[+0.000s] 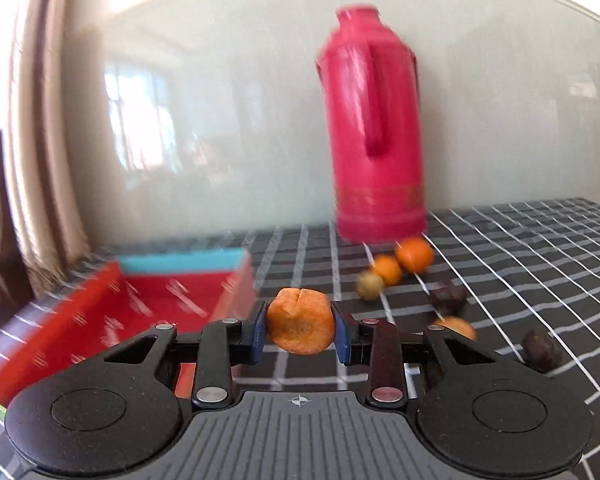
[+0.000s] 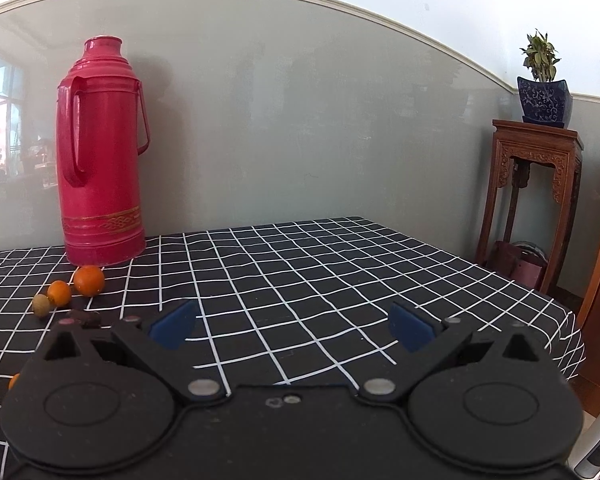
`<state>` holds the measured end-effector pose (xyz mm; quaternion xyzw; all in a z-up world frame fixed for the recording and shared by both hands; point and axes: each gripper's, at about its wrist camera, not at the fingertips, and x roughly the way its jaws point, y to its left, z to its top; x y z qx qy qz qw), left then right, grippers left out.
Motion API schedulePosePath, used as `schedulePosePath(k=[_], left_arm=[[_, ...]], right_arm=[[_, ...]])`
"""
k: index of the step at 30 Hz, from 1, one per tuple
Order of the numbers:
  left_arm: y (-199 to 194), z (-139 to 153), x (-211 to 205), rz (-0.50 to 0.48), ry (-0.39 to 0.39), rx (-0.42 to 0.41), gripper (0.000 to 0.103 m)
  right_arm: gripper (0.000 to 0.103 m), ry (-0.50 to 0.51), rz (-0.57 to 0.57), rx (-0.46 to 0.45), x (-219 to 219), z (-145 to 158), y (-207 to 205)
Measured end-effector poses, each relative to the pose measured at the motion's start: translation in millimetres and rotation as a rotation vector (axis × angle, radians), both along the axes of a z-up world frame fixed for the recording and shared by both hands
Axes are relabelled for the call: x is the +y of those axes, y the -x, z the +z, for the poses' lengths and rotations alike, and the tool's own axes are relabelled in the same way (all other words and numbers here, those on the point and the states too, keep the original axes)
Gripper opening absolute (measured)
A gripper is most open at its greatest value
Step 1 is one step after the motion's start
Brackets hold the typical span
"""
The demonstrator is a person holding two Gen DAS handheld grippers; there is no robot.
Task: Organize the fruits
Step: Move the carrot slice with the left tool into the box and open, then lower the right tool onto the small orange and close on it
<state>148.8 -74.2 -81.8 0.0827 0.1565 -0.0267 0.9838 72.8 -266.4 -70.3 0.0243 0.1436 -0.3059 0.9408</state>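
No readable writing; red box (image 1: 148, 304) print is blurred, nothing visible inside it. Left tongs (image 1: 300, 330) clamp an orange fruit (image 1: 301, 319) just right of the box, above the bench (image 1: 520, 248). Right tongs (image 2: 292, 326) gape wide, holding nothing. Loose fruits (image 1: 414, 255) sit beside the pink thermos (image 1: 374, 128).

Left wrist view is smeared all over: the red box (image 1: 148, 312) near the table's left edge has white print I can't read, and the picture's edge cuts off its near corner. The pink thermos (image 1: 374, 128) is streaky too. One orange fruit (image 1: 456, 327) is half hidden behind the left gripper's (image 1: 300, 326) arm. In the right wrist view, the dark fruits (image 2: 85, 317) peek over the right gripper's (image 2: 292, 326) body, too small to identify.
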Motion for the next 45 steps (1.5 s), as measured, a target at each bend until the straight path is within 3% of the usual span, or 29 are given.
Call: schedulePosePath(k=[5,10,13,22,27,29,31,32,36,45], left_arm=[[-5.1,12.2,32.6,0.112,0.037,-0.014,0.034],[-17.6,12.9,80.1,0.251,0.104,0.058,0.034],[-23.1,9.1,98.4,0.32,0.103,0.088,0.034],[-32.7,-2.0,134.8,0.405,0.159,0.207,0.034],[-29.7,-2.7,137.6,0.414,0.153,0.219,0.035],[-28.0,-1.8,138.7,0.404,0.157,0.219,0.047],[-23.7,1.9,138.0,0.407,0.155,0.199,0.082],[-21.5,4.4,138.5,0.414,0.153,0.183,0.089],[-11.7,13.4,139.1,0.407,0.146,0.114,0.095],[3.7,25.7,165.5,0.46,0.176,0.073,0.103]], right_arm=[[0.097,0.01,0.039,0.003,12.2,-0.3,-3.3],[0.097,0.024,0.084,0.015,25.1,-1.5,-7.3],[0.097,0.026,0.106,0.019,32.0,-1.6,-9.6],[0.097,0.031,0.167,0.015,52.1,1.4,-14.0],[0.097,0.037,0.213,0.009,63.1,3.2,-14.7],[0.097,0.039,0.227,0.009,66.4,3.4,-15.7],[0.097,0.042,0.239,0.011,69.5,2.9,-16.6],[0.097,0.042,0.244,0.013,71.2,2.6,-17.1],[0.097,0.041,0.258,0.018,75.1,2.1,-18.7],[0.097,0.025,0.3,0.023,86.4,1.3,-23.7]])
